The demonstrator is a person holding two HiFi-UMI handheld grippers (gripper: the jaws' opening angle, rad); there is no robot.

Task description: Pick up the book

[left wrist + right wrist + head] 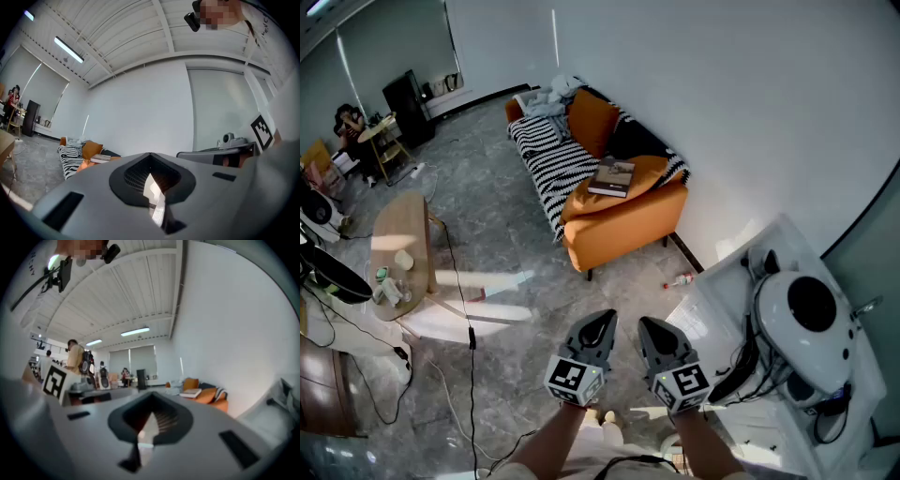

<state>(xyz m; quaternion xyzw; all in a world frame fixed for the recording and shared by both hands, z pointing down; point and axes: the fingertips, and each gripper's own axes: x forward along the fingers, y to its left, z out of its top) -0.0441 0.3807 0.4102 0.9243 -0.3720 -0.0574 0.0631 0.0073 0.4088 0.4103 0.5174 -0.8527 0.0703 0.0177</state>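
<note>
A grey book (612, 176) lies flat on an orange cushion at the near end of an orange sofa (623, 225), well ahead of both grippers. My left gripper (602, 322) and right gripper (653, 326) are held side by side low in the head view, both shut and empty, pointing toward the sofa. In the left gripper view the book (101, 159) shows small at the far left past the closed left gripper (150, 154). In the right gripper view the book (191, 393) sits on the sofa (208, 397) beyond the closed right gripper (151, 394).
A striped blanket (546, 159) covers the sofa seat. A wooden table (401, 246) with small items stands at the left, and a cable (469, 328) runs across the floor. White equipment (806, 323) stands at the right. A small bottle (680, 279) lies near the sofa leg. A person (347, 122) sits far off.
</note>
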